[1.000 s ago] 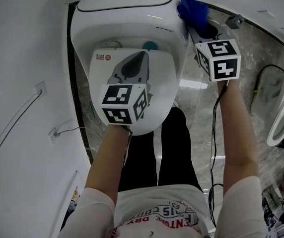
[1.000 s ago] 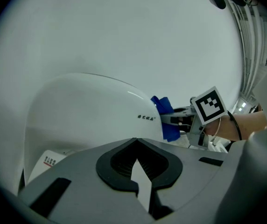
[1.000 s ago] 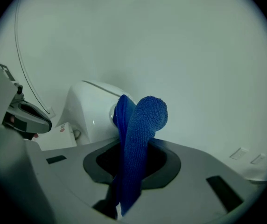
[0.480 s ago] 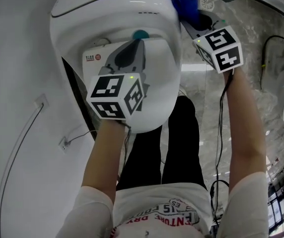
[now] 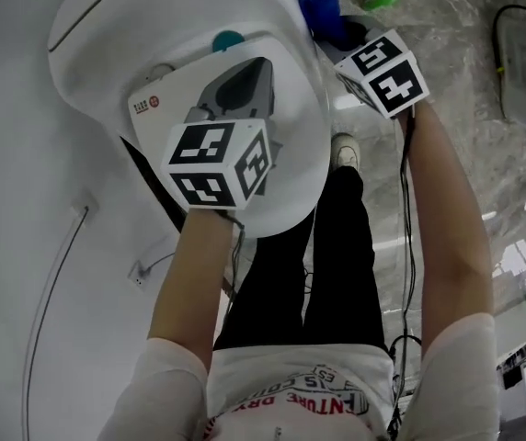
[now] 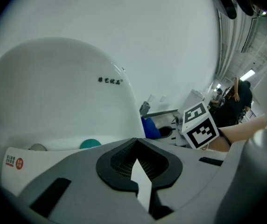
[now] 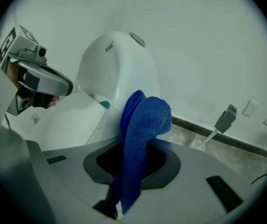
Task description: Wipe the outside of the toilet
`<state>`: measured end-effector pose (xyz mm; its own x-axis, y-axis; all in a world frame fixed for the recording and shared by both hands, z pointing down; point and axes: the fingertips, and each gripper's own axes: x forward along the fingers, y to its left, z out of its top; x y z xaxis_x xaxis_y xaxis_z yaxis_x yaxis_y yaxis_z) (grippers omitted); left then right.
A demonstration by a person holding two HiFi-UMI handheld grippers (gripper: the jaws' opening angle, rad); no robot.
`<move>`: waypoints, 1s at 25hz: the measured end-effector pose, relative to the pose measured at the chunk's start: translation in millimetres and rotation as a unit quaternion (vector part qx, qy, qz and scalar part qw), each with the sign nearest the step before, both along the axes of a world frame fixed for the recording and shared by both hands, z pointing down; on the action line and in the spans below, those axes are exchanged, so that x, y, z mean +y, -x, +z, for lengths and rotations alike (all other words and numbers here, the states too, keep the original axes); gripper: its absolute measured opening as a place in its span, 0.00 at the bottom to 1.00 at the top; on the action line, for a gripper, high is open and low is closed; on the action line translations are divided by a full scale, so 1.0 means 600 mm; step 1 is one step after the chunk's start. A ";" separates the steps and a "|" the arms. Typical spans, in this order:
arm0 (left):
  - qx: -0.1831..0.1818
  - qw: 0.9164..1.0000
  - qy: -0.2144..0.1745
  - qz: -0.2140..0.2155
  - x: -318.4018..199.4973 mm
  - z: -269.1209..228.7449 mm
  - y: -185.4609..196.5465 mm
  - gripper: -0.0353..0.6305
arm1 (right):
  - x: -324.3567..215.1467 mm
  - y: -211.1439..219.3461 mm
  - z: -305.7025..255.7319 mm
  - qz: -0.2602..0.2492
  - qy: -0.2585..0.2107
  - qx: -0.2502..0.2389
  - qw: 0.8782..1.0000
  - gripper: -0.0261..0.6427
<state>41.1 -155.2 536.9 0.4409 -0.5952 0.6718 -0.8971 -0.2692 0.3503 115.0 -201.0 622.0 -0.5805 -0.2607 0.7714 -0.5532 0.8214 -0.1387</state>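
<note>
The right gripper (image 7: 132, 155) is clenched on a blue microfibre cloth (image 7: 142, 125). The cloth's bunched end sticks out past the jaws and lies against the right flank of the white toilet (image 7: 119, 64), far along its side near the tank end. The left gripper (image 6: 136, 146) has its jaws closed together with nothing between them. It is held over the toilet's closed lid (image 5: 166, 108), pointing toward a small teal round part (image 5: 228, 39) at the far end of the lid; whether it touches the lid cannot be told. The person stands at the near end of the bowl on a grey marble floor (image 5: 447, 26).
</note>
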 end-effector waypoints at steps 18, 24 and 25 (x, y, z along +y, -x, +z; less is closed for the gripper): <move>-0.014 0.999 0.007 0.046 0.076 0.049 -0.125 0.06 | 0.160 -0.064 0.103 -0.011 0.045 -0.046 0.998 0.15; -0.025 0.999 0.019 0.019 0.133 0.059 -0.127 0.06 | 0.230 -0.078 0.120 -0.049 0.054 -0.032 0.997 0.15; -0.027 0.999 0.019 0.014 0.141 0.060 -0.126 0.06 | 0.239 -0.079 0.122 -0.051 0.056 -0.034 0.997 0.15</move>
